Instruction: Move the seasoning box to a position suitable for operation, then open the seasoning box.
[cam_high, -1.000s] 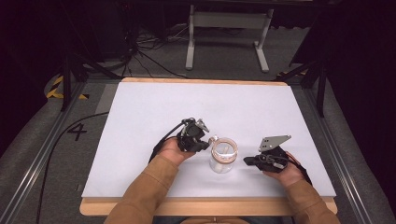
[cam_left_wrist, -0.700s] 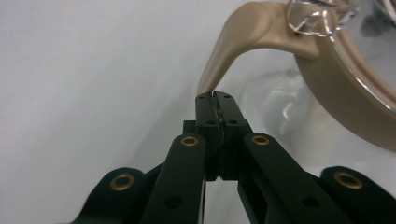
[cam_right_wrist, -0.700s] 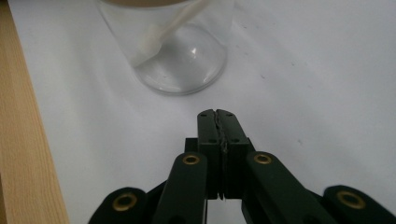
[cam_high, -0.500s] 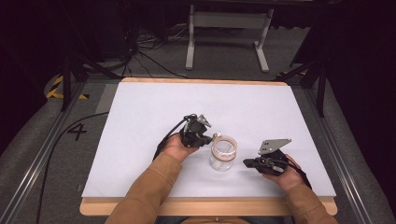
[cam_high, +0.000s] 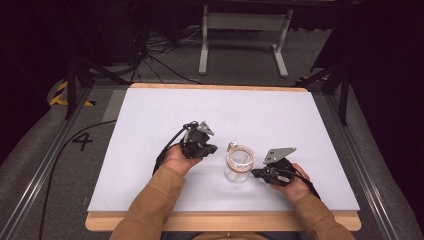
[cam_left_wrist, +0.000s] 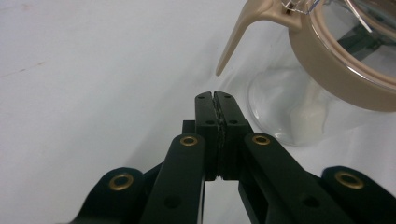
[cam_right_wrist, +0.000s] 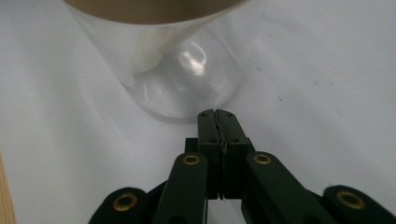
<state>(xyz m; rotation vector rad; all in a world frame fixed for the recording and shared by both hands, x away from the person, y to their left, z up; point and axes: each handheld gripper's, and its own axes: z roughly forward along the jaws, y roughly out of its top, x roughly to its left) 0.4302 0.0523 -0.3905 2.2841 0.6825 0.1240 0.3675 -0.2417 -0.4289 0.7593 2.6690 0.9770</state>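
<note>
A clear glass jar (cam_high: 238, 166) with a tan lid ring and a tan latch handle (cam_left_wrist: 236, 35) stands upright on the white table top (cam_high: 210, 115). My left gripper (cam_high: 214, 147) is just left of the jar, jaws pressed together with nothing between them (cam_left_wrist: 215, 95), its tip a little below the hanging handle. My right gripper (cam_high: 253, 173) is at the jar's right side, also shut and empty (cam_right_wrist: 216, 113), its tip close to the base of the glass jar (cam_right_wrist: 180, 74).
The white sheet covers a wooden table whose front edge (cam_high: 220, 221) is near the person's sleeves. A metal stand (cam_high: 242, 30) and cables lie on the floor beyond the table. A black cable (cam_high: 60, 150) runs along the left floor.
The left gripper has shifted slightly up and left, away from the jar's lid. The right gripper and the jar have stayed nearly in place.
</note>
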